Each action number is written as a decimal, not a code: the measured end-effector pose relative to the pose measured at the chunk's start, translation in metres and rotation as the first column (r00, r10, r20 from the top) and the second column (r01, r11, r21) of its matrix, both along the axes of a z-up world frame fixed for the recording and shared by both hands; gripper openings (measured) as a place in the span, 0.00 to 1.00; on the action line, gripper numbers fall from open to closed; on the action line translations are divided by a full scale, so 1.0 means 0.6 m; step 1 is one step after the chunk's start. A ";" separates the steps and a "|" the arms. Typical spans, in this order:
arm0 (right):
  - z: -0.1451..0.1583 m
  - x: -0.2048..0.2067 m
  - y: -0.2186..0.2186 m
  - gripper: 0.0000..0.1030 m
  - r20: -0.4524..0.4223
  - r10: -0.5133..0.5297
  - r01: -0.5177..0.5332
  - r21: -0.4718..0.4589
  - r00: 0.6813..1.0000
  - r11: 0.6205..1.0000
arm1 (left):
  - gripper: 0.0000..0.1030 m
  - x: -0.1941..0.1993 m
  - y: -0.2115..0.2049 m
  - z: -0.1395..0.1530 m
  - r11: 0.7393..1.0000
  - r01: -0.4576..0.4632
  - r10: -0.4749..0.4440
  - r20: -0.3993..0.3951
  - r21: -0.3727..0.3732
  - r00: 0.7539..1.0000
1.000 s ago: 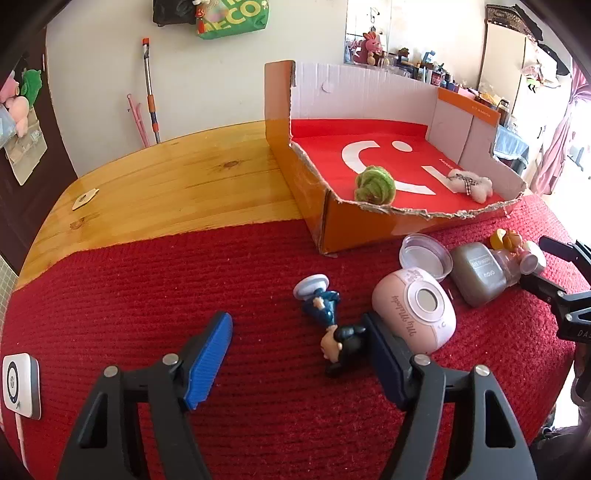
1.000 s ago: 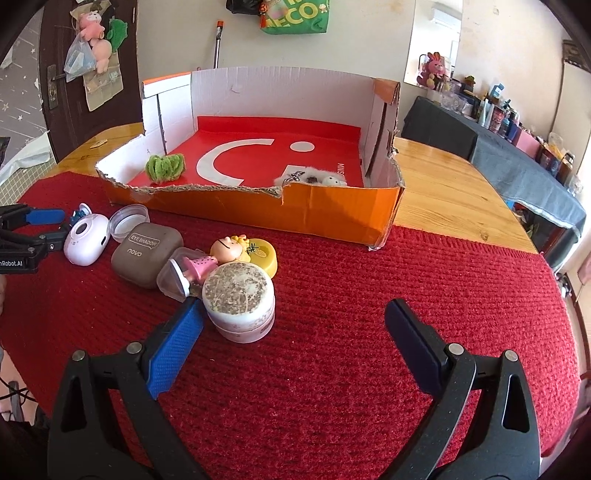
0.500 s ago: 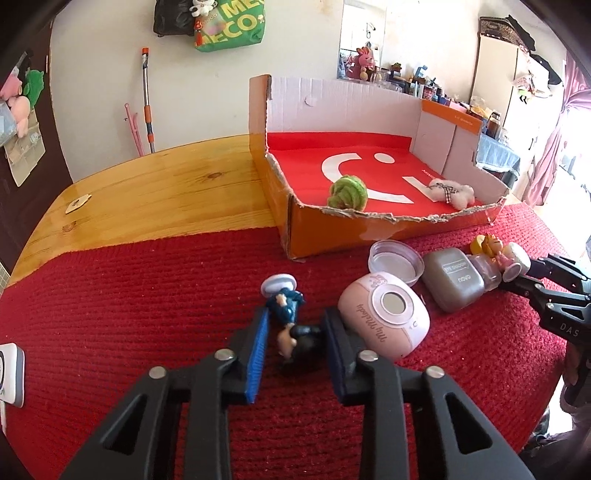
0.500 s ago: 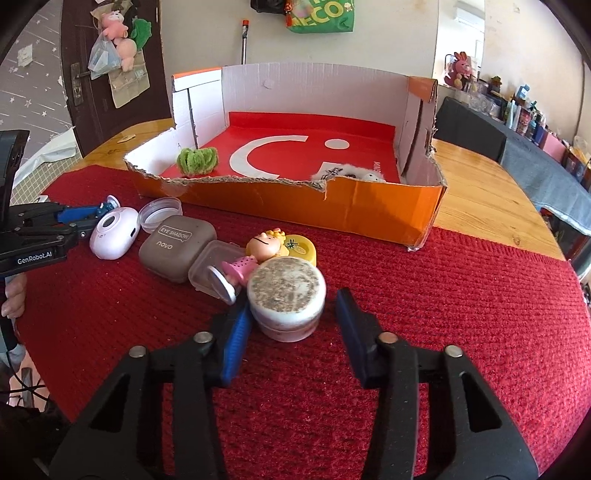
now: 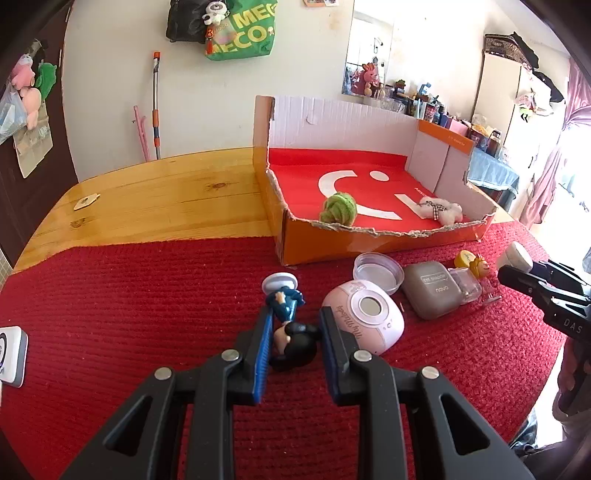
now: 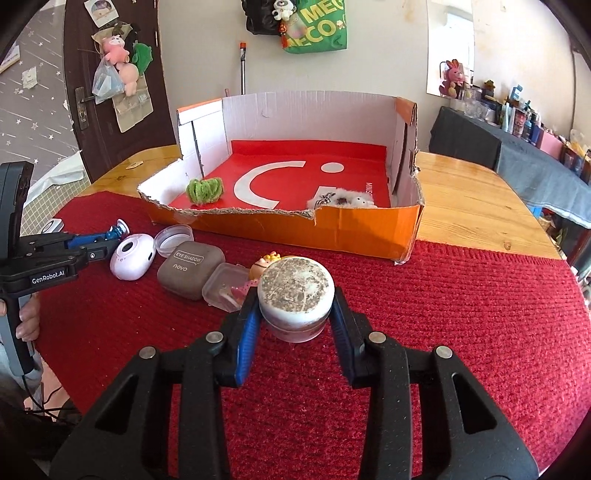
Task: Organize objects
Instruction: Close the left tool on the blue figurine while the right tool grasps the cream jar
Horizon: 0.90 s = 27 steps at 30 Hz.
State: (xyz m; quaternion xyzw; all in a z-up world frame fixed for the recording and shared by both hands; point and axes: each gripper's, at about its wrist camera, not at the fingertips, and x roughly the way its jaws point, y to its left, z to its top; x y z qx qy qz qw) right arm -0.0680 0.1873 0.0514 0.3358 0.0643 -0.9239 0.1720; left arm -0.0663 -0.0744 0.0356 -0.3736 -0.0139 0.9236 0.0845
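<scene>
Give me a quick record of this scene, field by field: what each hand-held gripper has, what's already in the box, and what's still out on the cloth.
left hand-held gripper: shut on figurine
right hand-held gripper: shut on jar
box: green ball, white plush
red cloth: pink camera, clear lid, eye shadow case, clear case, yellow-haired toy

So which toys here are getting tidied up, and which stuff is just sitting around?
Being tidied:
- blue figurine, in the left hand-held gripper
- round jar, in the right hand-held gripper
- orange box
- pink camera
- eye shadow case

Just lying about:
- green bag
- mop handle
- white device
</scene>
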 end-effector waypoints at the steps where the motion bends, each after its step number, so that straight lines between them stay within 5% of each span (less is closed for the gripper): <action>1: 0.002 0.000 0.000 0.34 -0.003 0.001 -0.001 0.002 1.000 1.000 | 0.25 0.001 0.000 0.003 1.000 -0.002 0.002 -0.004 -0.001 1.000; 18: 0.004 0.002 0.004 0.34 0.004 0.001 -0.001 -0.006 1.000 1.000 | 0.25 0.018 0.001 0.031 1.000 0.009 -0.008 -0.038 0.016 0.999; 27: 0.033 -0.013 0.000 0.34 -0.023 0.033 -0.034 -0.030 0.999 0.999 | 0.25 0.002 0.038 0.082 0.994 0.094 -0.088 -0.110 0.054 0.990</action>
